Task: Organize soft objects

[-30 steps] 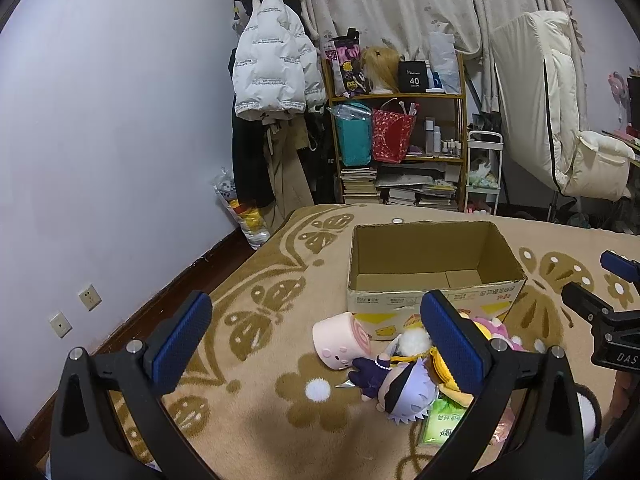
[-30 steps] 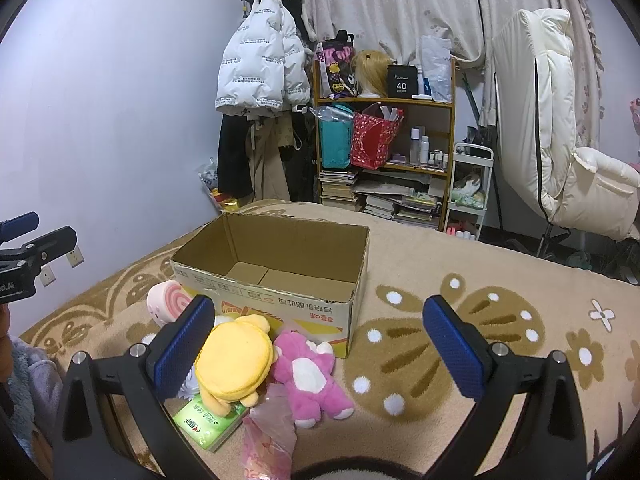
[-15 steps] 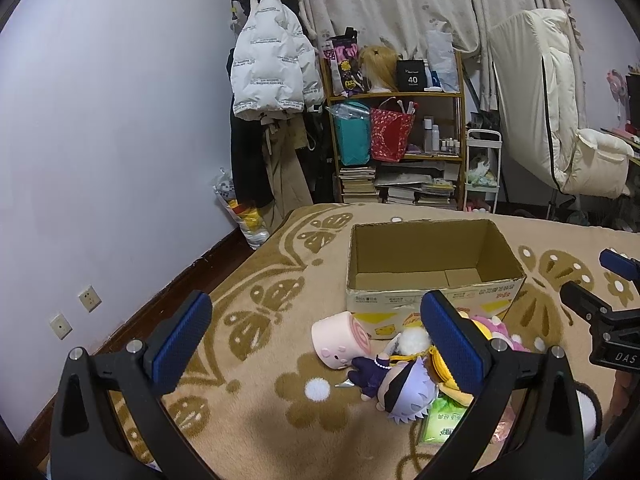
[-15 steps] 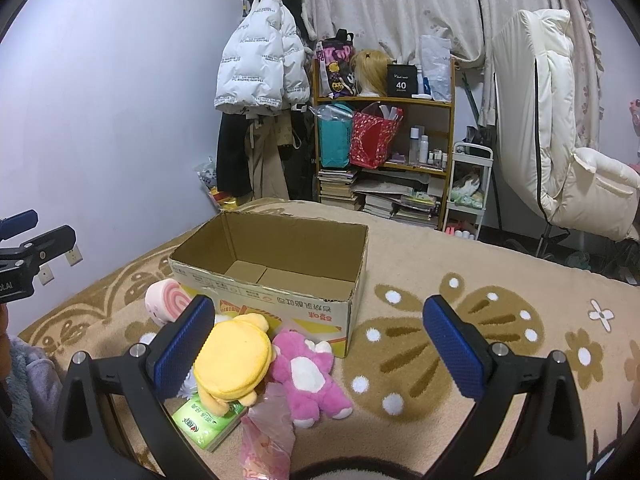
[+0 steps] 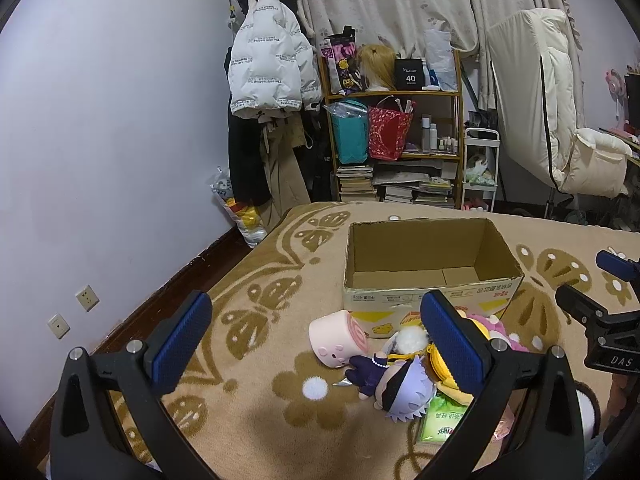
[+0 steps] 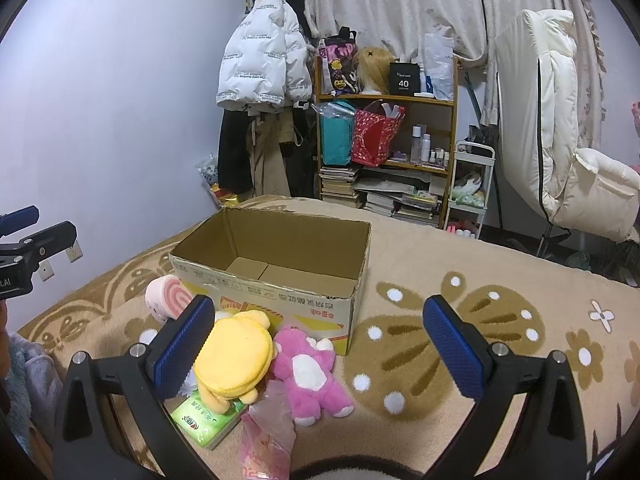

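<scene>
Both grippers, left (image 5: 316,342) and right (image 6: 320,344), held wide open, nothing gripped; plush toys (image 6: 236,360) piled against cardboard box (image 6: 280,300), seemingly empty.

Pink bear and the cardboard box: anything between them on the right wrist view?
No. In the right wrist view the pink bear lies against the cardboard box, near its front corner, with the yellow plush beside it.

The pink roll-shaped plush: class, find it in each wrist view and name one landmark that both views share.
Left wrist view: the pink roll-shaped plush lies centre-low on the blanket, at the near left corner of the cardboard box.
Right wrist view: the plush sits left of centre, beside that same corner.
Shared landmark: the cardboard box.
</scene>
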The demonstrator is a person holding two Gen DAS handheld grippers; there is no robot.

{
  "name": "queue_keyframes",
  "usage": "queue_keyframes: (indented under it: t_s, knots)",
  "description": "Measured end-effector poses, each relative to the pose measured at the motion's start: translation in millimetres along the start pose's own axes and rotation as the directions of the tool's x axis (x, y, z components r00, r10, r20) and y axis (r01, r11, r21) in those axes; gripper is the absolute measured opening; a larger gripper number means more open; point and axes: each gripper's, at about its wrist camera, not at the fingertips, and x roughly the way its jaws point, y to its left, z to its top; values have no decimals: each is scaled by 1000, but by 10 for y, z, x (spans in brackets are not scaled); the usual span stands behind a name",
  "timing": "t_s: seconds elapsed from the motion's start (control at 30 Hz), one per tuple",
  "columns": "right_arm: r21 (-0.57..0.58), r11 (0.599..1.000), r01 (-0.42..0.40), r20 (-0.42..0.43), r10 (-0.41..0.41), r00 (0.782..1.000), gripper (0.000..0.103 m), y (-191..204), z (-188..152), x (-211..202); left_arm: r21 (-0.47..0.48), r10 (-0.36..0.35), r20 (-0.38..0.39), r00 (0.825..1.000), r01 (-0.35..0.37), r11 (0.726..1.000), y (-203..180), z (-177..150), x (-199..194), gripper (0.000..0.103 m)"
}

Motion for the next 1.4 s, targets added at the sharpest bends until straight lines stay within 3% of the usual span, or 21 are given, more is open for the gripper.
queue_keyframes:
  t_s: [0.8,1.4]
  knots:
    - [-15,1000,3,0,-3,1000,103,-15,-68,23,-5,-9,-14,1000,9,1000,9,-12,49,103]
    - [-35,999,-10,-2,10,1000,103,1,13,25,80,-22,-27,999,24,997,-156,99,229,103]
